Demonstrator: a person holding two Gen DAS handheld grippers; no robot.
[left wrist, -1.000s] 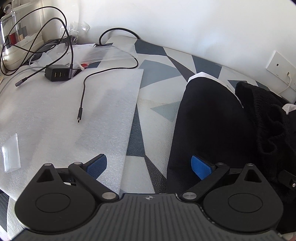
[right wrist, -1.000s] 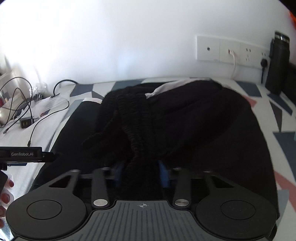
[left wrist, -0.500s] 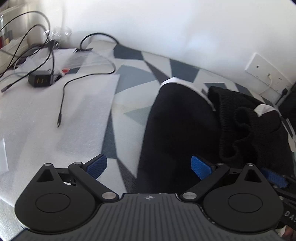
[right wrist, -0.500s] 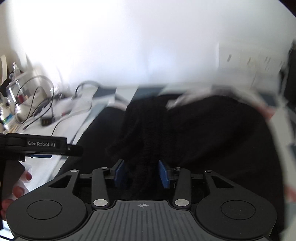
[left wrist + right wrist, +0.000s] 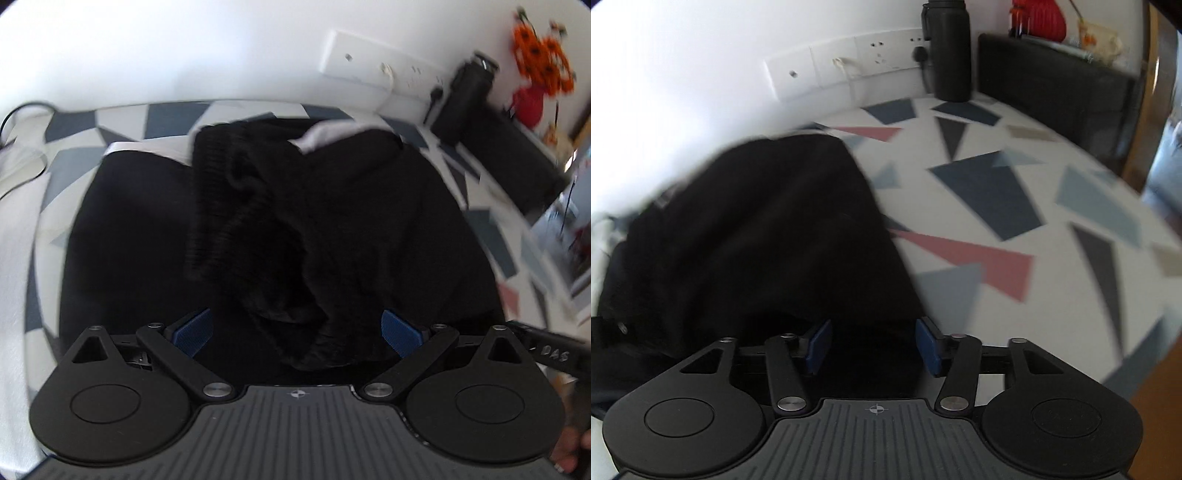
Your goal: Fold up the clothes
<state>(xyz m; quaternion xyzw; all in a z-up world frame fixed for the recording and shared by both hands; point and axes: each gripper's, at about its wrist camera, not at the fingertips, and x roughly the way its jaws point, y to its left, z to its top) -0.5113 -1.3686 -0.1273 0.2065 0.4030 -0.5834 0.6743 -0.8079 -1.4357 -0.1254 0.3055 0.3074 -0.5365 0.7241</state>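
My left gripper (image 5: 297, 330) stands wide open over the black garment (image 5: 155, 240), its ridged blue pads (image 5: 192, 330) clear of the cloth. My right gripper (image 5: 873, 345) is opening, with dark fabric between its pads but unpressed. Beyond, the garment's ribbed knit folds (image 5: 221, 206) bunch on the triangle-patterned tablecloth (image 5: 997, 206). Behind it stands a matte black bottle (image 5: 951, 55).
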